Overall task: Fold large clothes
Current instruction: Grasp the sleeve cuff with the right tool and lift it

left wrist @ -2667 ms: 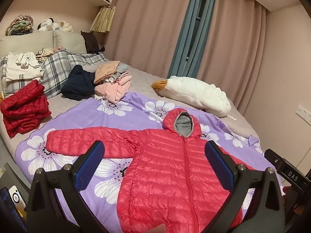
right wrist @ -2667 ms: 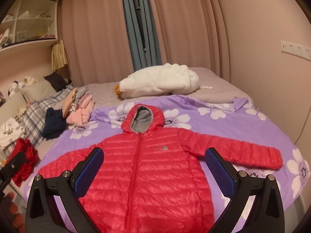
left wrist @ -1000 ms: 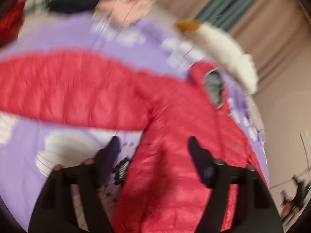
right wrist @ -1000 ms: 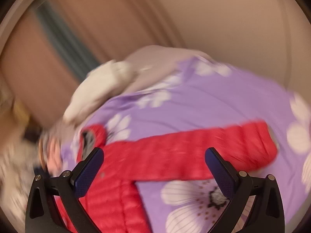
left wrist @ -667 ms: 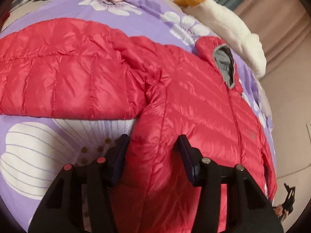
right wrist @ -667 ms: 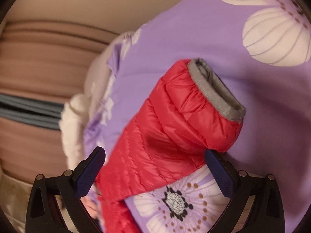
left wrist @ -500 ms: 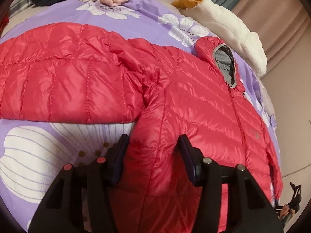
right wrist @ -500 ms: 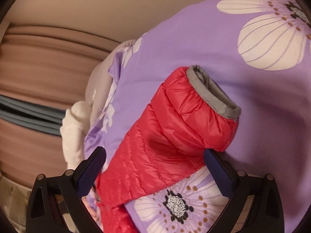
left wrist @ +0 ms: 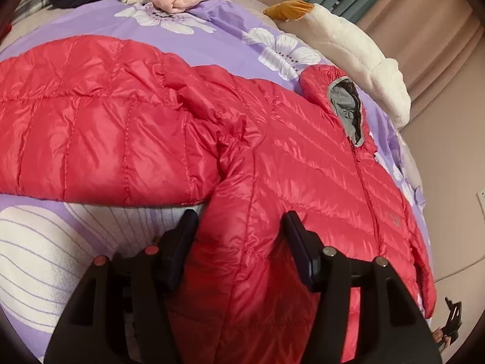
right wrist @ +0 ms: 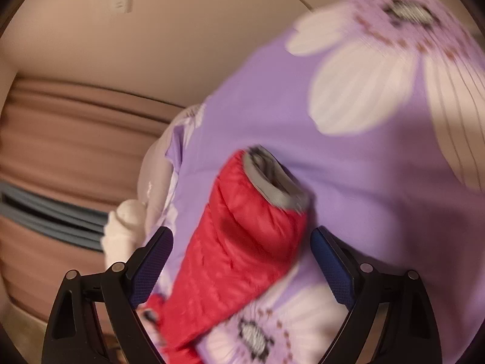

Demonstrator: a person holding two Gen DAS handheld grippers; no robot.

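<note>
On purple sheet [left wrist: 218,45], red jacket [left wrist: 272,157]

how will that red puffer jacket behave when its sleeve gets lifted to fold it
The red puffer jacket will probably drape limply; it already creases softly at the armpit. Its glossy quilted shell looks slippery between the pads, so a pinch may slide. The puffy fill suggests folds will spring back.

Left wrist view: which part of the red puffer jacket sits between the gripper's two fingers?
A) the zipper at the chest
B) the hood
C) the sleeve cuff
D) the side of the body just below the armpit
D: the left gripper straddles the side edge of the red puffer jacket just under the sleeve joint, while the hood lies far off.
</note>
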